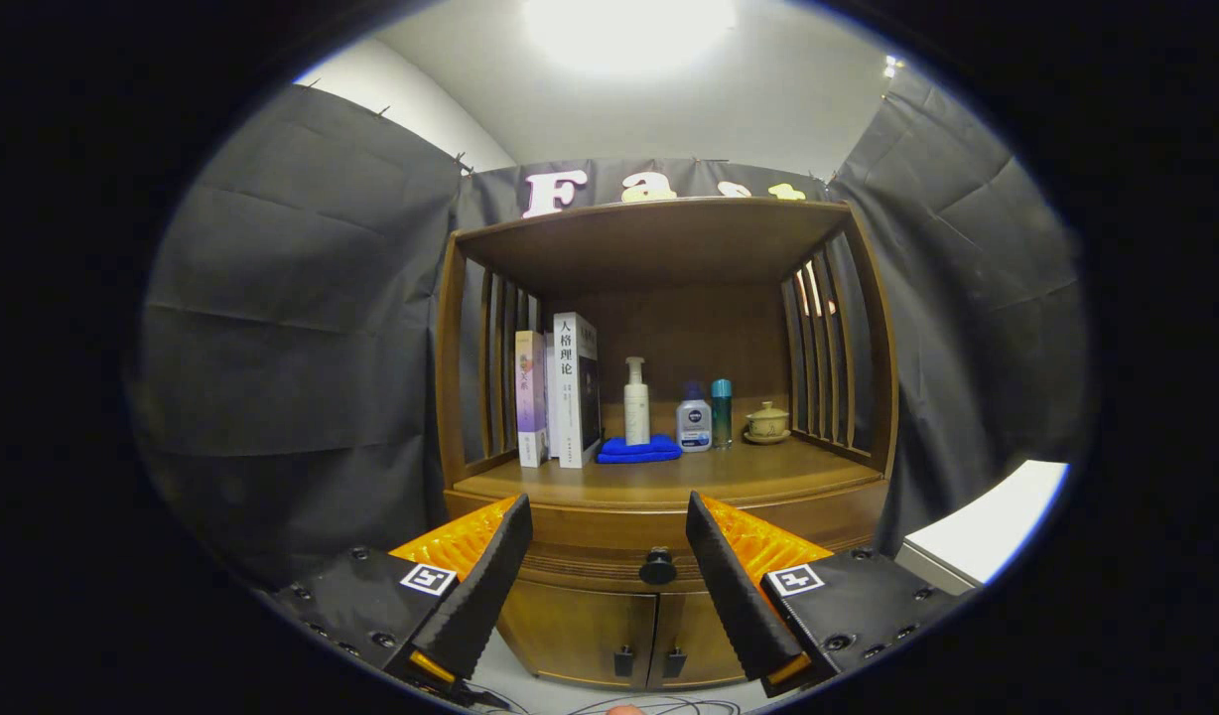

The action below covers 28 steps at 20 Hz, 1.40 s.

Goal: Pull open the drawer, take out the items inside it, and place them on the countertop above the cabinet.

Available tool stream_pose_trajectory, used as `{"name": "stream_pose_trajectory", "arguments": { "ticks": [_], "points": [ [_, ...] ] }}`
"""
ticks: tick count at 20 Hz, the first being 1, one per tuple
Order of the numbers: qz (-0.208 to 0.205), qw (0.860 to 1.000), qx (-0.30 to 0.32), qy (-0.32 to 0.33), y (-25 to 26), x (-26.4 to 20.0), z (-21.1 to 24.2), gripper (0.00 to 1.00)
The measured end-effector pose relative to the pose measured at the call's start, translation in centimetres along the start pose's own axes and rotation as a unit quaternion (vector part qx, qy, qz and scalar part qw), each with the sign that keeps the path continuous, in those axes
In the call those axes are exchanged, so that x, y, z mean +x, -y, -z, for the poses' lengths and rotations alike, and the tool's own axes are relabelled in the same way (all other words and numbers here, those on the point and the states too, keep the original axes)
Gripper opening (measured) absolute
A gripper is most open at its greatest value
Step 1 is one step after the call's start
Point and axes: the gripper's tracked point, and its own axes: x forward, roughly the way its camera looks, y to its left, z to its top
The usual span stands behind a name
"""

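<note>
- Gripper view: your gripper (609, 516) is spread wide with nothing held, its two fingers aimed at the front of the wooden cabinet (659, 497).
- The drawer (609, 561) sits just under the countertop (669, 475) and is shut; its round dark knob (658, 567) lies between your fingers, a little right of centre and still clear of both.
- Below the drawer you see two cabinet doors (619, 626), each with a small dark handle (623, 660) near the middle seam.
- On the countertop, far left, stand two books (555, 392); the taller one carries the spine title 人格理论.
- Right of the books, a white pump bottle (636, 400) stands on a folded blue cloth (638, 450).
- Further right come a clear bottle with a blue label (694, 420) whose writing is too small for you to make out, then a teal cylinder bottle (722, 412), then a small lidded ceramic cup on a saucer (767, 423).
- Slatted side panels (823, 348) flank the shelf space under a wooden top board (659, 233).
- Near right, beyond your right finger, a white surface (987, 521) juts in.
</note>
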Motion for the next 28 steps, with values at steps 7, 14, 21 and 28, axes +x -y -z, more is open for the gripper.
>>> {"name": "stream_pose_trajectory", "arguments": {
  "ticks": [7,14,21,28],
  "points": [
    [0.022,0.999,-0.011,-0.036,1.8,5.8,3.9,0.98],
    [0.029,0.997,0.008,-0.072,1.5,10.4,9.3,0.98],
    [0.054,0.992,0.007,-0.111,2.8,13.0,12.8,0.85],
    [0.075,0.986,0.014,-0.150,4.1,13.0,15.6,0.62]
  ]
}}
